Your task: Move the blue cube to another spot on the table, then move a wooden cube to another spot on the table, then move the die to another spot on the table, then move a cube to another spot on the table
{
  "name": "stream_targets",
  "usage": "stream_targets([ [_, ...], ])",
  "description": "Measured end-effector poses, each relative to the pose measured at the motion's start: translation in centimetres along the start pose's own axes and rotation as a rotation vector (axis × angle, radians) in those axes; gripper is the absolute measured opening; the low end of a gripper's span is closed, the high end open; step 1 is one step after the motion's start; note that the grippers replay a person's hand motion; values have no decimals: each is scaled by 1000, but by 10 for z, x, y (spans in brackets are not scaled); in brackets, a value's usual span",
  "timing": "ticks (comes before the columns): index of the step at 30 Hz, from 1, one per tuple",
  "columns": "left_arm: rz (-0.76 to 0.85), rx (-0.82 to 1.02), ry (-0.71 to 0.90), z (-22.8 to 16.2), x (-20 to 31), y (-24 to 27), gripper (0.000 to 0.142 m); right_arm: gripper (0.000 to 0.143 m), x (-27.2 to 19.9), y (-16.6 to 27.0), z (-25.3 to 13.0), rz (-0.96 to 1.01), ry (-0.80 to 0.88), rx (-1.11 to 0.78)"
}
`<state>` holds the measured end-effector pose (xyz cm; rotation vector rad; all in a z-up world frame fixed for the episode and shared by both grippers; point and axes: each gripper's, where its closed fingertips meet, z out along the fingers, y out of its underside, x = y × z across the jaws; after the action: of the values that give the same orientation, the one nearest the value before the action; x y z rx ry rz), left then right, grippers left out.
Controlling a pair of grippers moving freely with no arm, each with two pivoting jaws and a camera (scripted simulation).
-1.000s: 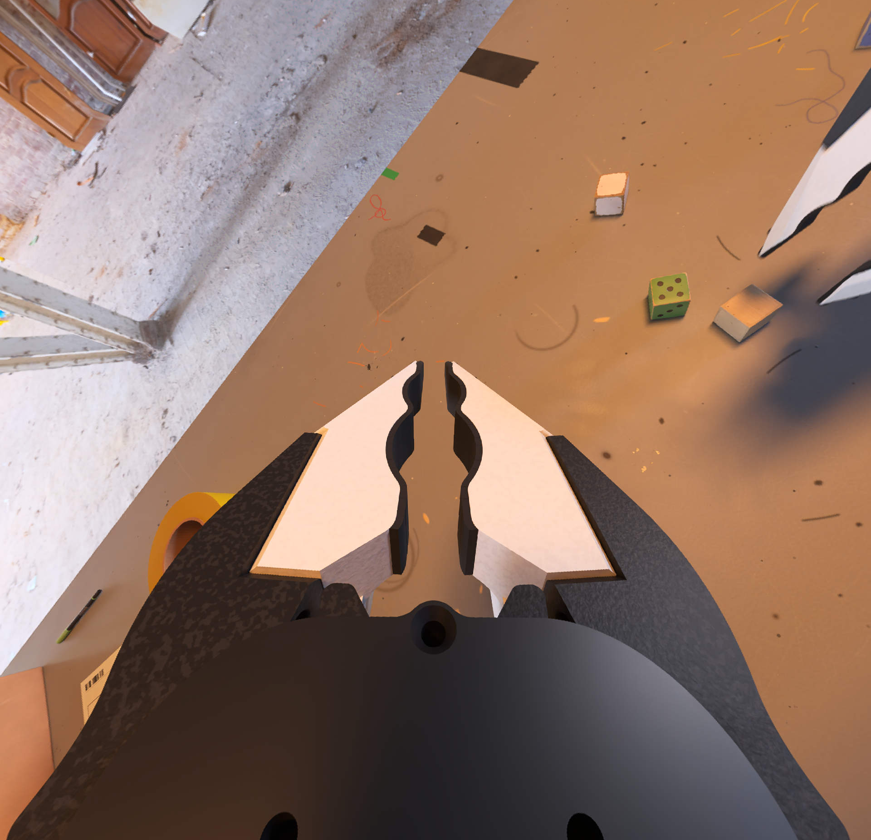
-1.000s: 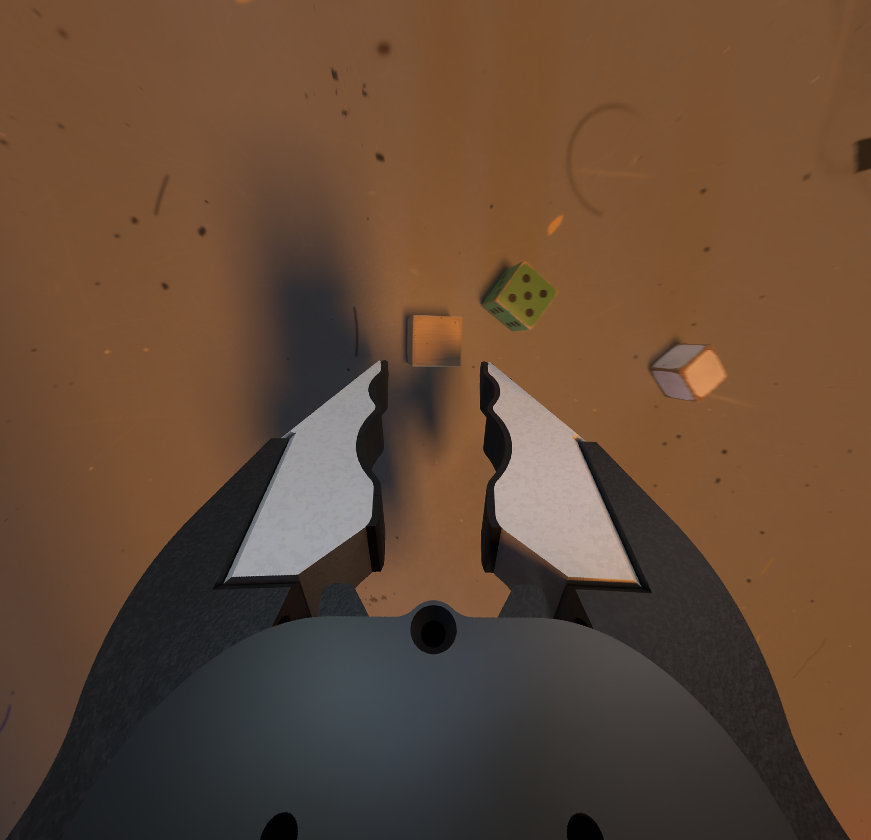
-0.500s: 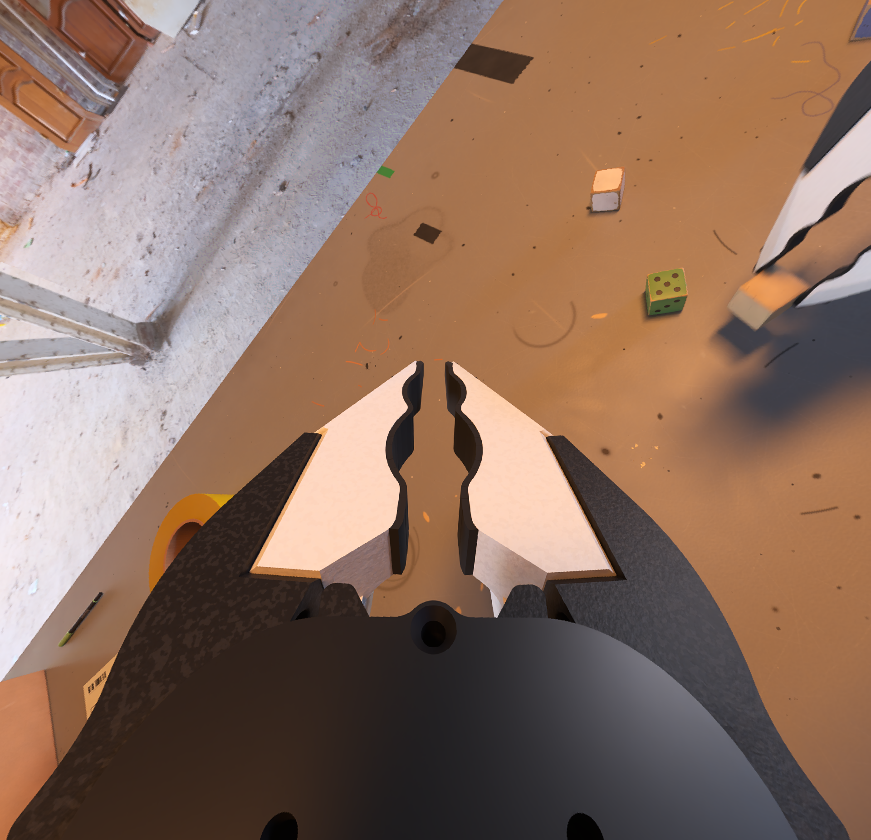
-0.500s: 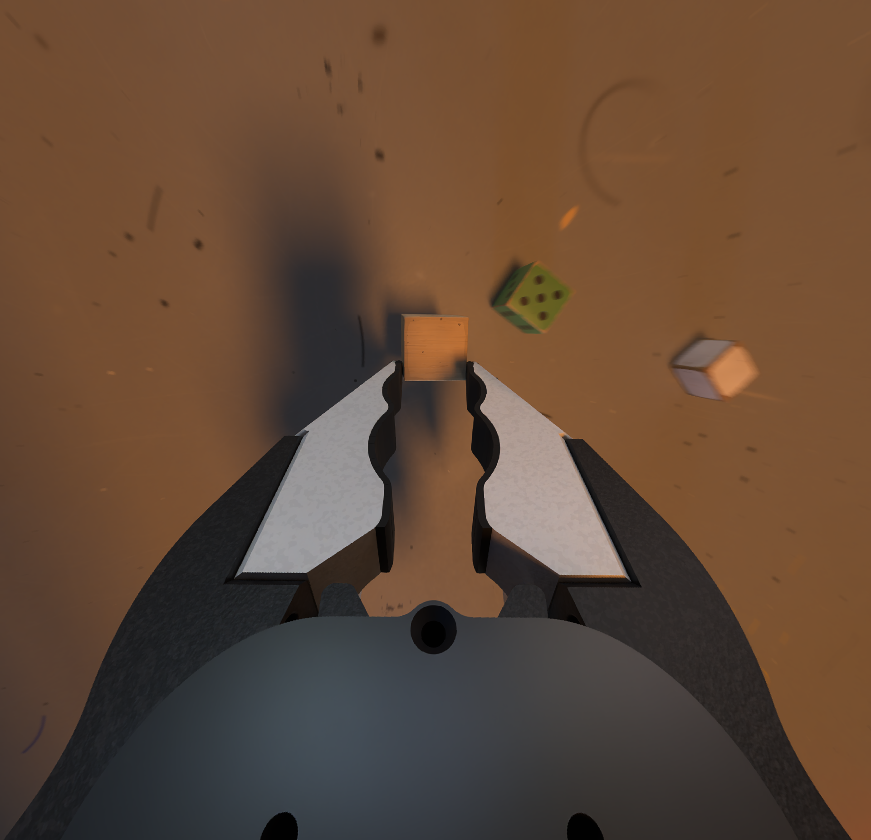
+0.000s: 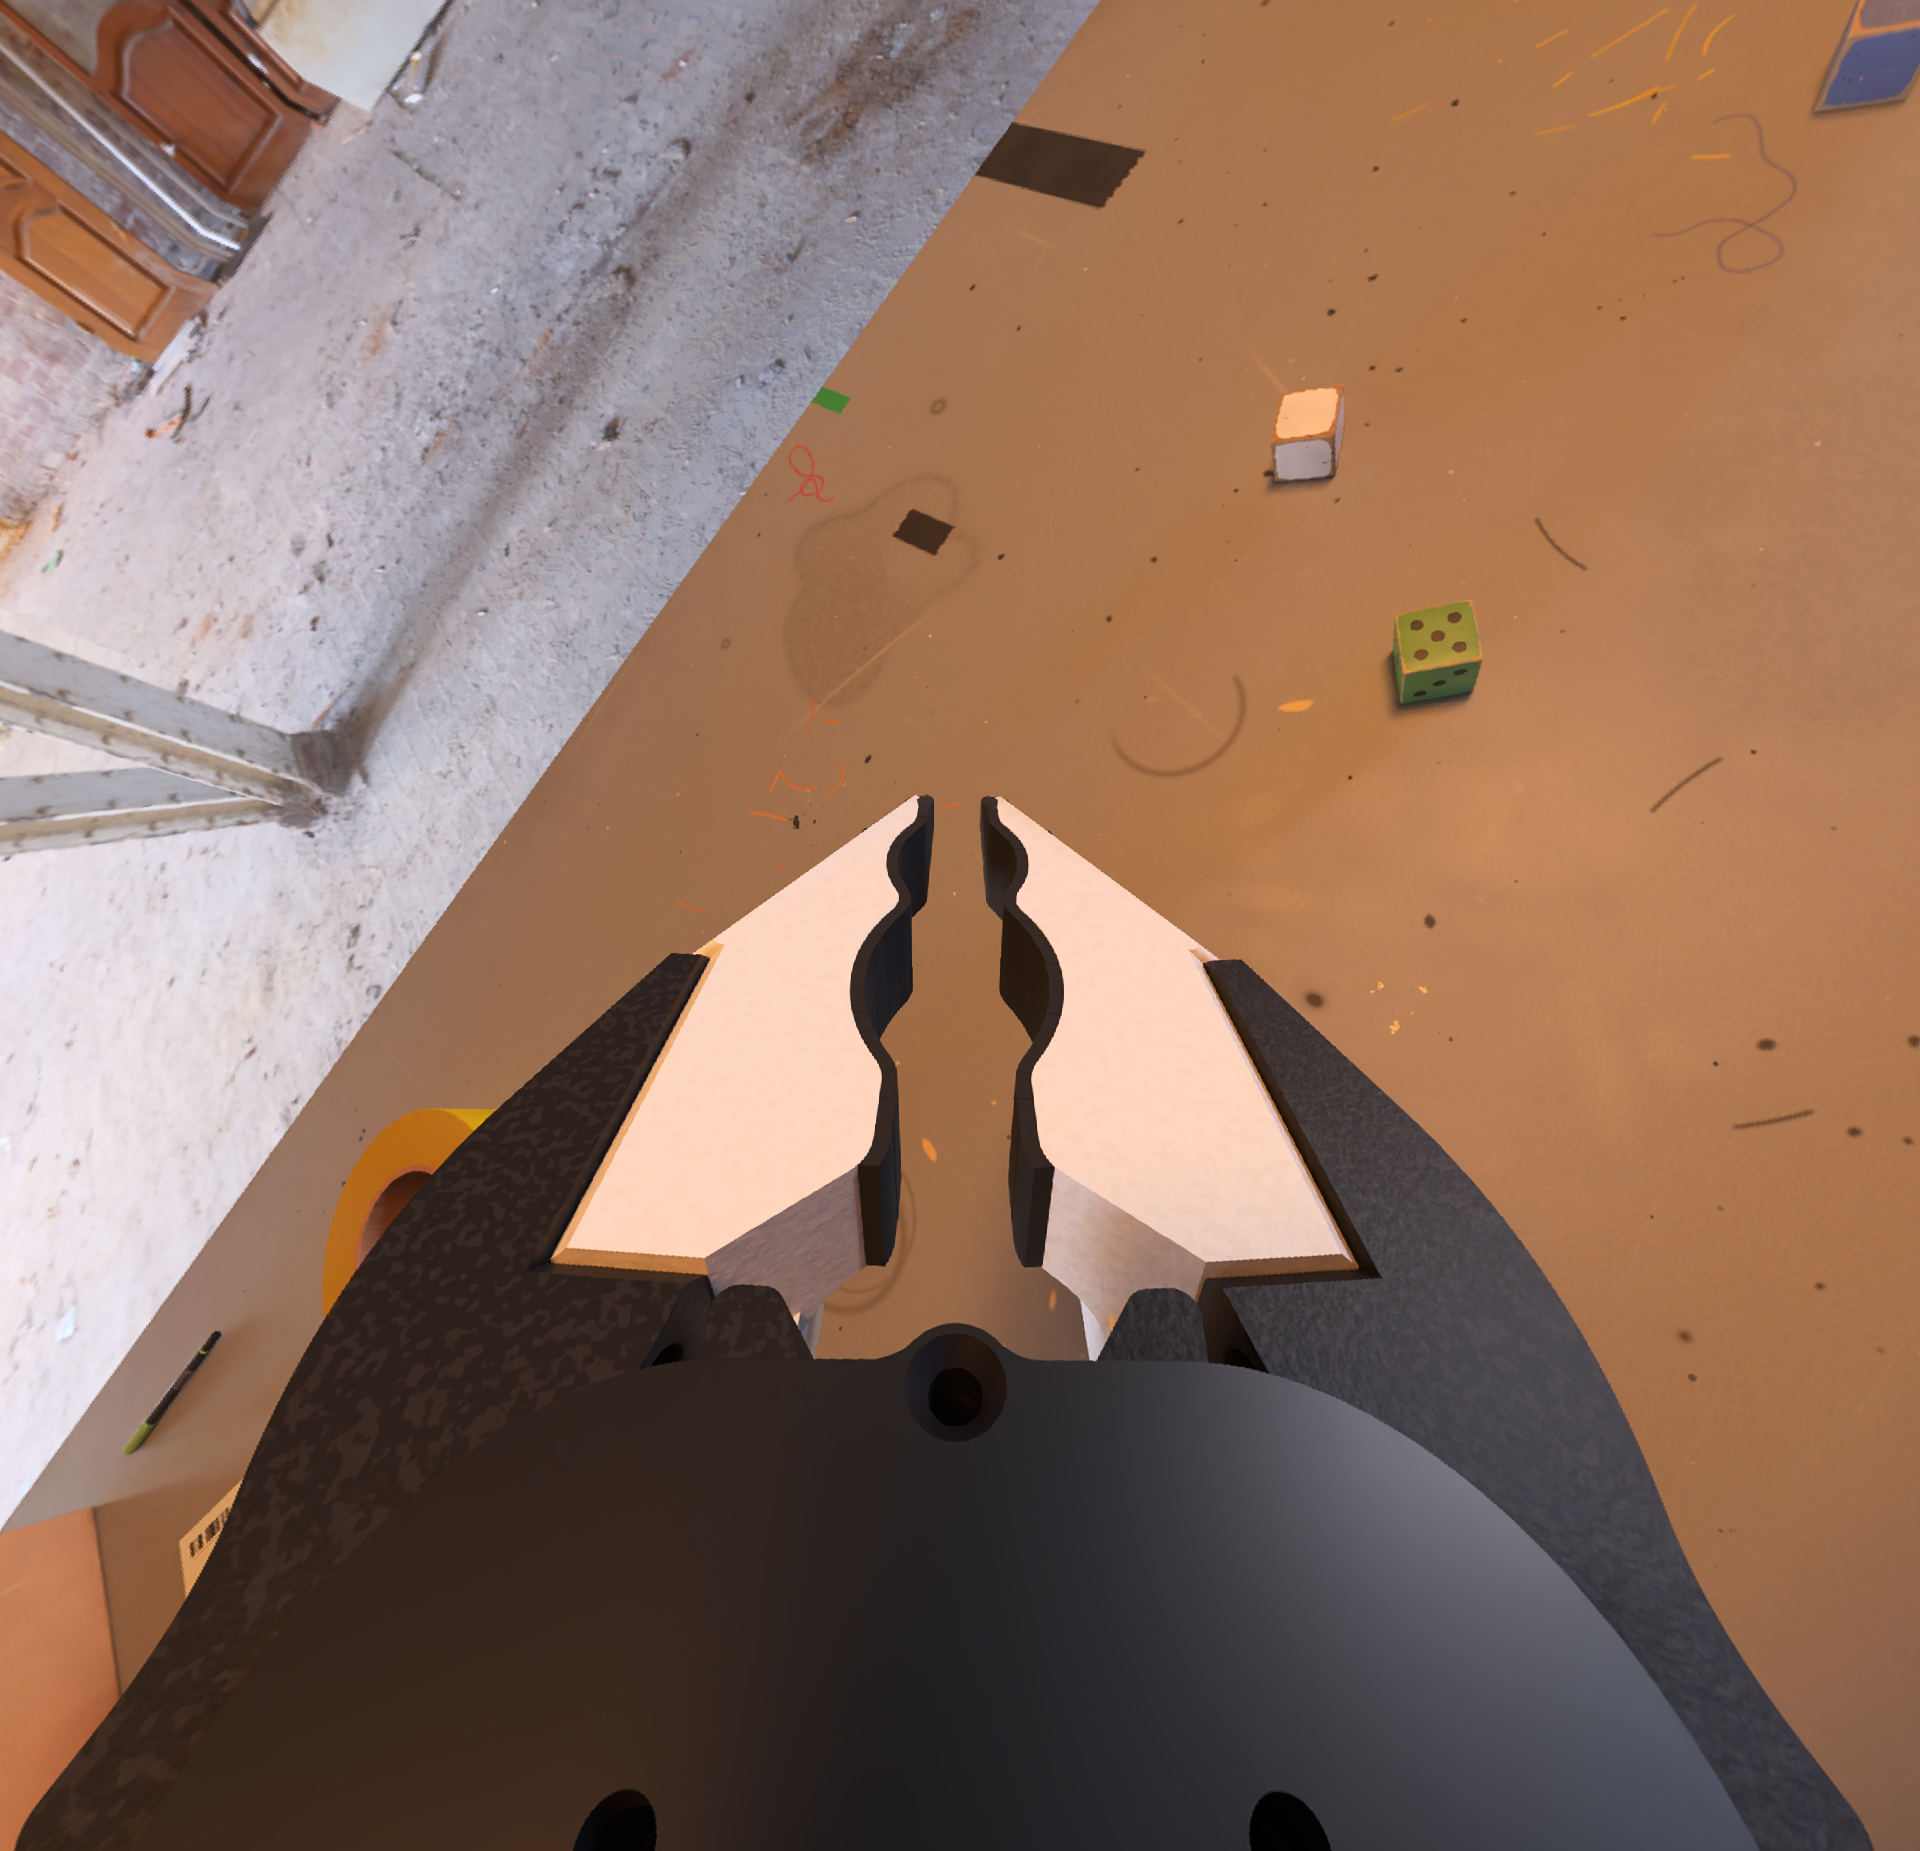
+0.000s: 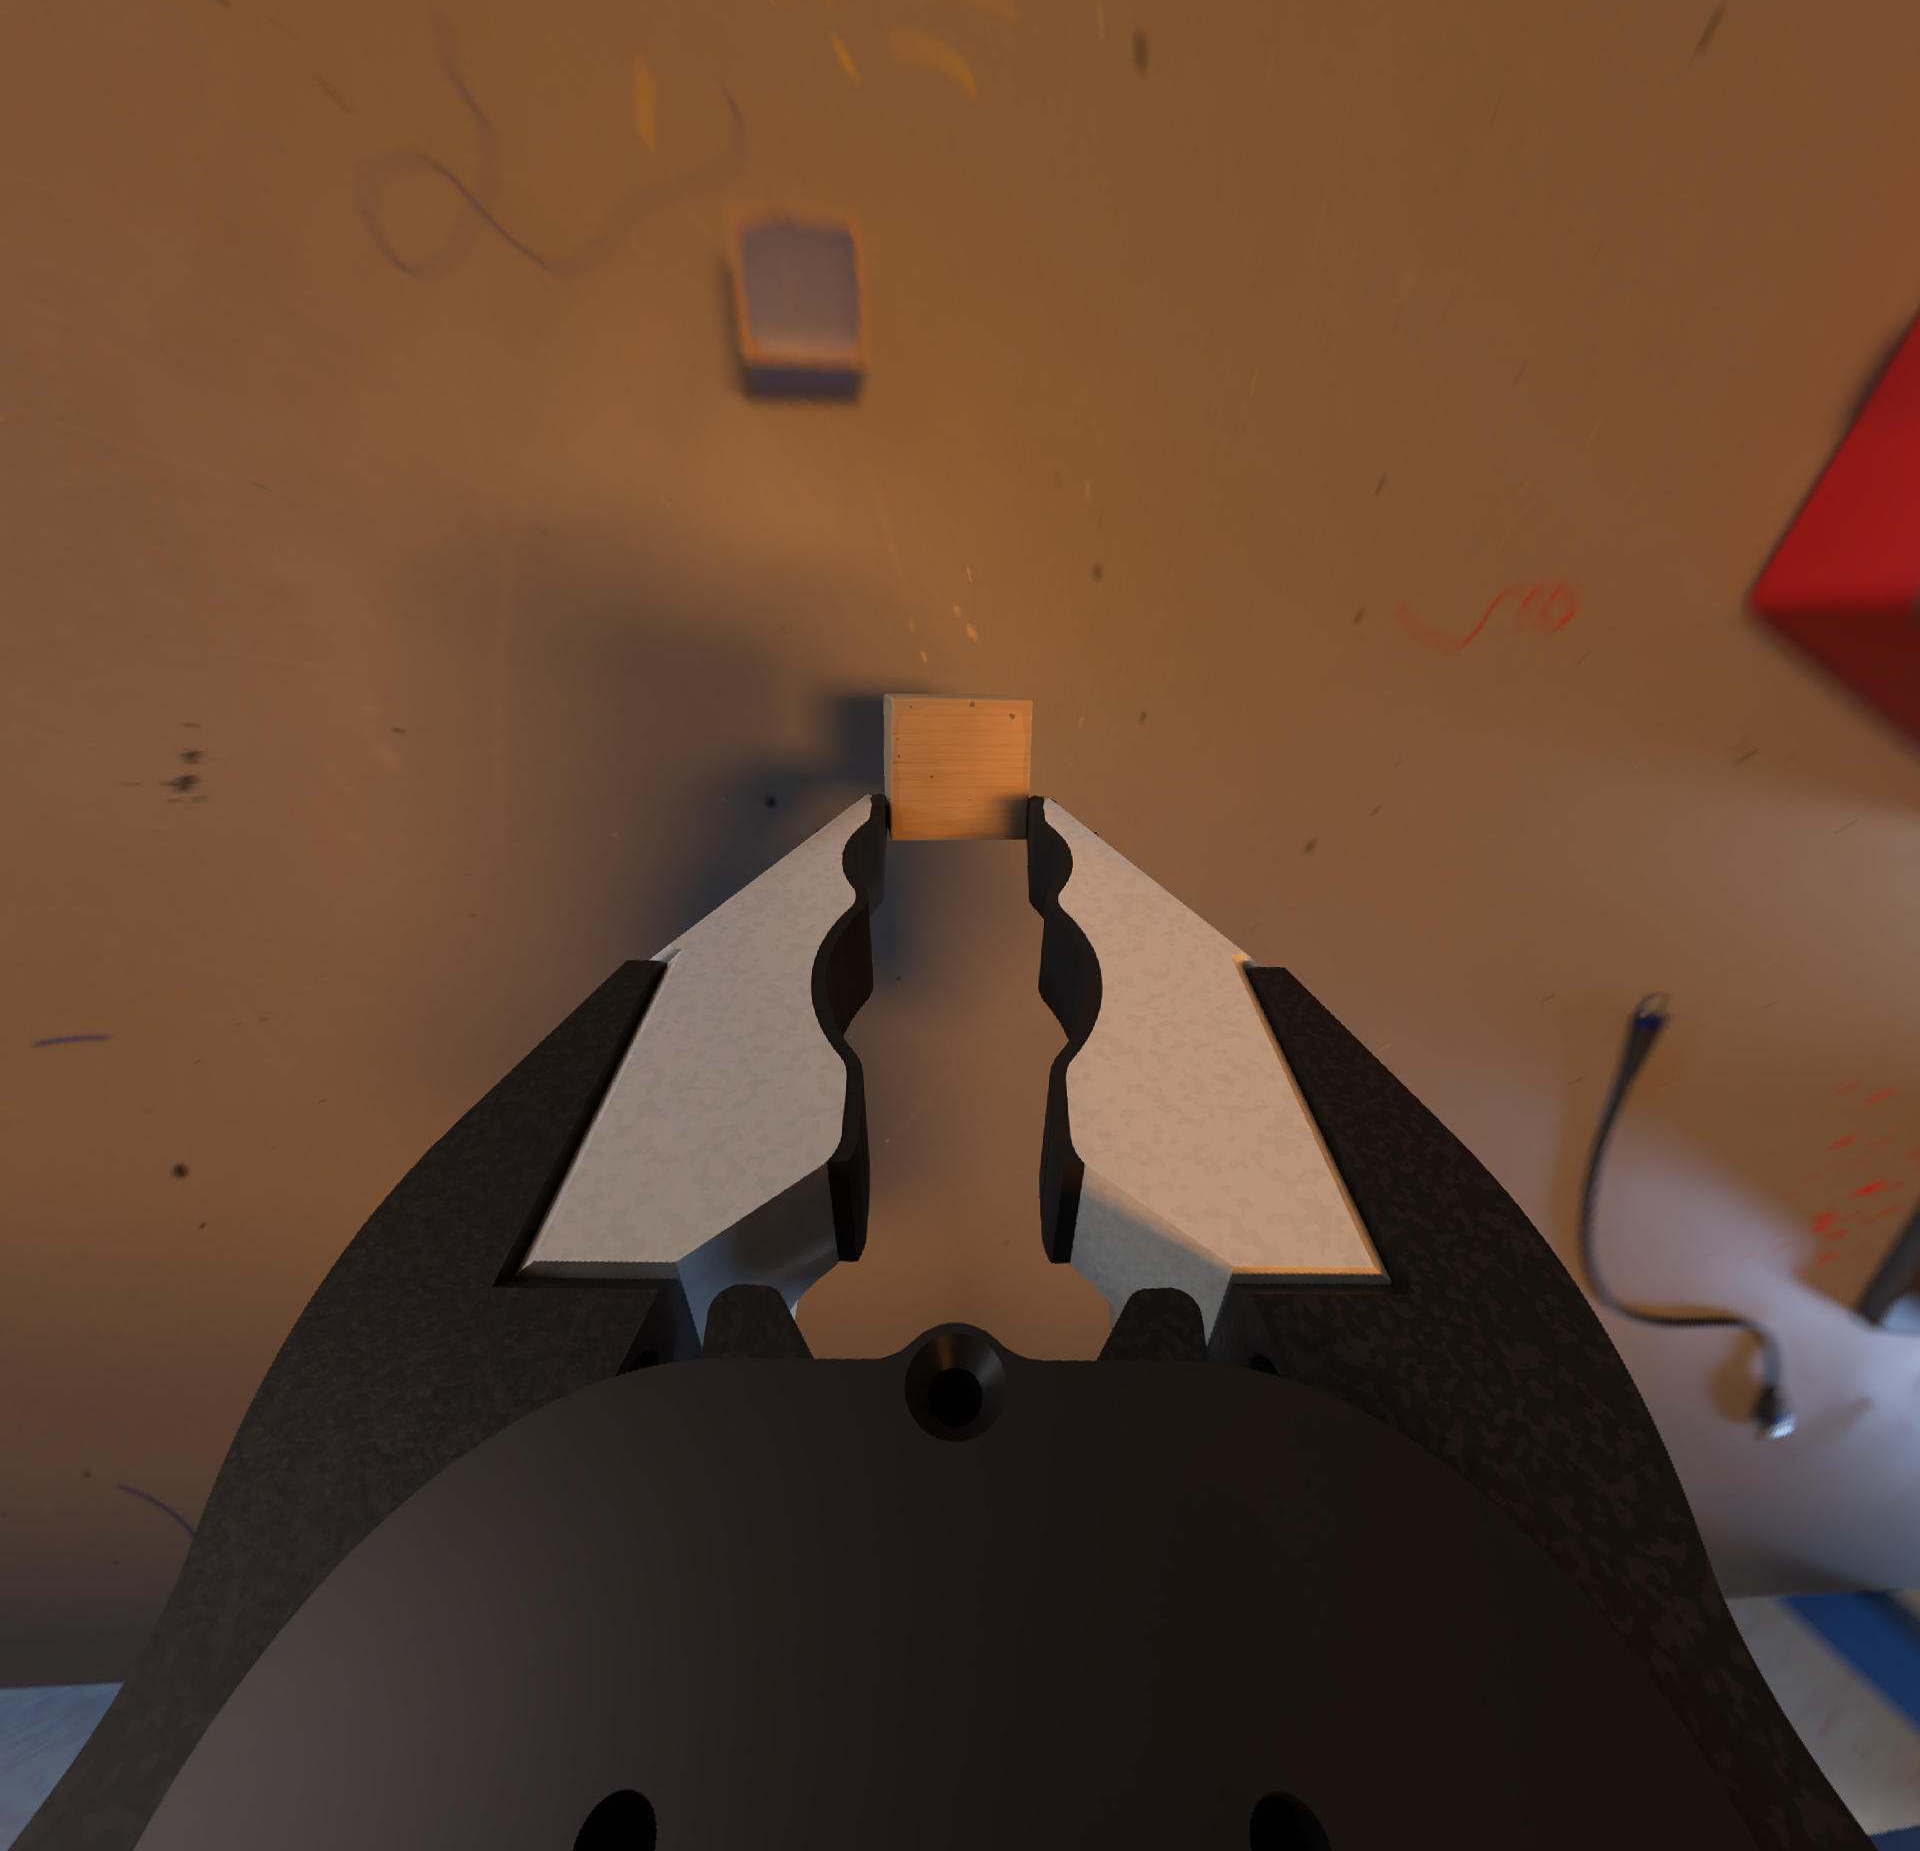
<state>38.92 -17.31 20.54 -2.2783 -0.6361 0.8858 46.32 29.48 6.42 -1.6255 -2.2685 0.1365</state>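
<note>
Right gripper (image 6: 956,814): fingertips pinch a wooden cube (image 6: 958,762) by its two side faces, the cube square to the jaws and clear of the table (image 6: 312,575), its shadow cast on the surface down and to the left of it. Beyond the wooden cube, up and to the left, lies the blue cube (image 6: 800,305), blurred, resting on the table beside a looping pen scribble. Right of the wooden cube, at the frame edge, a red block (image 6: 1849,596) shows in part; nearer, below that block, a dark cable (image 6: 1621,1178) lies on the surface. Left gripper (image 5: 956,814): jaws nearly closed with a narrow gap, holding nothing, poised over the brown table (image 5: 1558,970) near its left edge. Behind the left gripper on the near left, a yellow tape roll (image 5: 395,1178) is partly hidden by the gripper body, and a pen (image 5: 171,1391) lies closer to the table edge. Ahead of the left gripper and to the right stands the green die (image 5: 1436,652), a five-pip face up. Farther than the die sits a pale cube (image 5: 1307,434), well apart from it. Farthest from the die, at the top right corner, the blue cube (image 5: 1870,45) is cut by the frame. Past the table edge lie a concrete floor (image 5: 416,451) and wooden cabinets (image 5: 125,139).
</note>
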Motion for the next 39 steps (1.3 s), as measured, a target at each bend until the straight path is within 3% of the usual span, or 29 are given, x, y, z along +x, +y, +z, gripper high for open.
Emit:
stream_targets([
  [4,9,-5,4,1,4,0,9,27,6,27,27,122,0,-78],
  [15,15,-11,3,0,5,1,9,27,5,39,35,243,-67,-90],
  [16,15,-10,2,0,5,1,9,36,3,35,30,248,-88,-75],
  [17,13,-9,1,-1,4,1,9,42,1,28,20,243,-92,-44],
  [21,7,-5,-1,-1,3,0,9,43,-24,-44,-53,83,-21,286],
  [25,18,-17,-3,0,4,1,9,47,-123,-118,-102,-240,-163,573],
  [29,24,-15,-7,-3,6,1,9,53,-211,-148,-74,-276,-411,514],
  [34,25,-9,-2,-5,7,0,9,51,-265,-157,-3,-303,-379,360],
  [39,32,-8,-3,-5,6,0,9,47,-281,-153,28,-295,-375,247],
])
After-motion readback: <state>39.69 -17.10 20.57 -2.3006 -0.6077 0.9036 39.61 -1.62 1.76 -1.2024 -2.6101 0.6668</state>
